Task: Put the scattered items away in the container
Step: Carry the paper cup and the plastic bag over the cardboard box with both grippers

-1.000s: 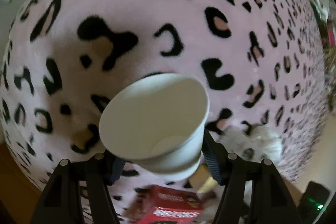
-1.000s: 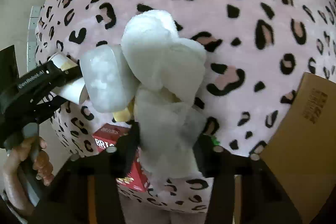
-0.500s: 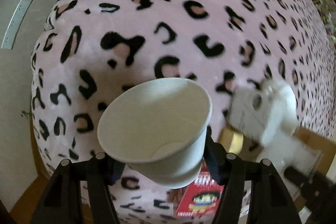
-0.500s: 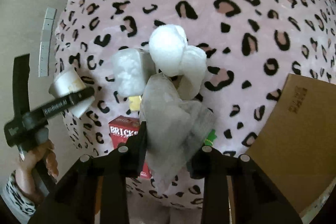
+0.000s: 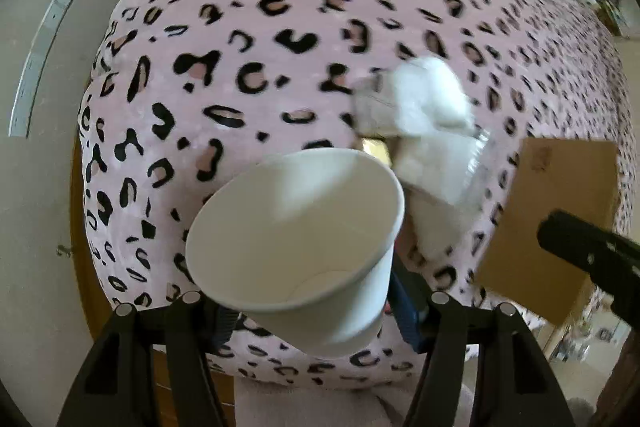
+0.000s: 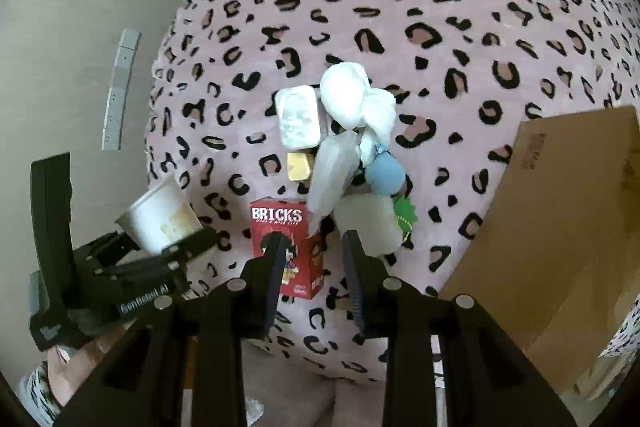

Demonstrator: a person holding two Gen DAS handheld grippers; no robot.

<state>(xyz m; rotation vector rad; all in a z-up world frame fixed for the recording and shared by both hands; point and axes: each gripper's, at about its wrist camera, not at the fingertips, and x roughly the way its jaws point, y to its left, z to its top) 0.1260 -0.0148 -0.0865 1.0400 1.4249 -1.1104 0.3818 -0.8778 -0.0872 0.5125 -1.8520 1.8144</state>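
A white paper cup (image 5: 296,247) sits tilted, mouth toward the camera, with my left gripper (image 5: 316,311) shut on it above the leopard-print blanket (image 5: 280,47). The right wrist view shows the same cup (image 6: 160,215) in the left gripper (image 6: 168,251) at lower left. My right gripper (image 6: 312,247) stands open with a gap and nothing between its pads. The clear bag holding a white plush (image 6: 348,99) is just ahead of its fingertips and touches neither. That bag (image 5: 420,115) looks blurred in the left wrist view. The cardboard box (image 6: 560,227) stands at right.
On the blanket (image 6: 440,7) near the bag lie a red BRICKS box (image 6: 286,247), a white rectangular pack (image 6: 298,123), a small yellow item (image 6: 300,167), a blue ball (image 6: 384,175) and a green piece (image 6: 404,219). The floor (image 6: 80,27) lies left. A hand (image 6: 76,359) grips the left tool.
The bag with the white plush has left the right gripper's fingers, and that gripper has pulled back from it. The left gripper has risen with the cup, and the cardboard box has come into its view.
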